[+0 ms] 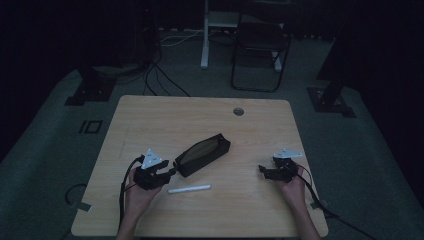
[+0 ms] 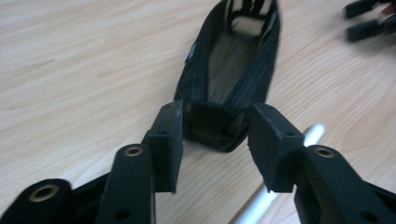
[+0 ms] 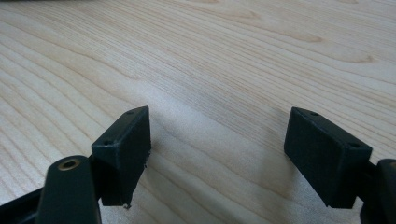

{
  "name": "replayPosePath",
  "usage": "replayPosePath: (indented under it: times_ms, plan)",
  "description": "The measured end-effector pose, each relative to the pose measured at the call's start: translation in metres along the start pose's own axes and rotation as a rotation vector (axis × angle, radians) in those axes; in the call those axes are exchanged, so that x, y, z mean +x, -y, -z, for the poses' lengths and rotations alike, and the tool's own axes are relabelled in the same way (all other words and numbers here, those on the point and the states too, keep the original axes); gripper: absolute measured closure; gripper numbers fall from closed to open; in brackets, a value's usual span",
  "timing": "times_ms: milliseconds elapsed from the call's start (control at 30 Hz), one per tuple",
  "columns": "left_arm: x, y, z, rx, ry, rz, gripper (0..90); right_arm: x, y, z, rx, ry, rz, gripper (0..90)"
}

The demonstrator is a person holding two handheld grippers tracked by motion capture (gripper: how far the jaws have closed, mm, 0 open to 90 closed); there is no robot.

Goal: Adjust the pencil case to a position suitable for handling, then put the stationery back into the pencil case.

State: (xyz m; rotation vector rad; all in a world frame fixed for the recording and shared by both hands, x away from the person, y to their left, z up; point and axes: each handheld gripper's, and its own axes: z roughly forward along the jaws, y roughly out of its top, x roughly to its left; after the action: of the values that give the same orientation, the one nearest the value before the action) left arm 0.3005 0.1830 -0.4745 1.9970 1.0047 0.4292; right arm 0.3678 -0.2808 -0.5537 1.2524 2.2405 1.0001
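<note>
The black pencil case (image 1: 202, 154) lies open at the centre of the high view on the wooden counter (image 1: 150, 120), with no brand, label or writing legible on it. The left tongs (image 1: 170, 171), at lower left, stand apart just off its near end, gripping nothing. A white pen (image 1: 189, 189) lies just below. The right tongs (image 1: 261, 170), at lower right, gape wide over bare wood.
</note>
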Motion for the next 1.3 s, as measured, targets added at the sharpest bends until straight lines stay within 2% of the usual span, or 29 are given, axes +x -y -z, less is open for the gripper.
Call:
replayPosePath:
  times_ms: [167,333,533,733,900,1300]
  plan:
    - [-0.003,-0.004,0.007,-0.026,0.007,-0.034,49.6,0.000,0.000,0.000,-0.001,0.000,0.002,23.0]
    - [-0.005,-0.006,0.009,-0.032,0.011,-0.047,48.0,0.000,0.000,0.000,-0.001,-0.001,0.002,23.0]
    - [-0.010,-0.005,0.011,-0.040,0.051,-0.088,45.4,0.000,0.000,0.000,-0.001,-0.001,0.003,23.0]
    - [-0.021,-0.002,0.005,-0.017,0.081,-0.147,45.3,0.000,0.000,0.000,-0.001,-0.001,0.003,23.0]
    - [-0.025,0.002,0.003,-0.001,0.081,-0.161,45.6,0.000,0.000,0.000,-0.001,-0.001,0.004,23.0]
    - [-0.031,0.016,-0.007,0.038,0.132,-0.206,45.7,0.000,0.000,0.000,0.000,-0.002,0.004,23.0]
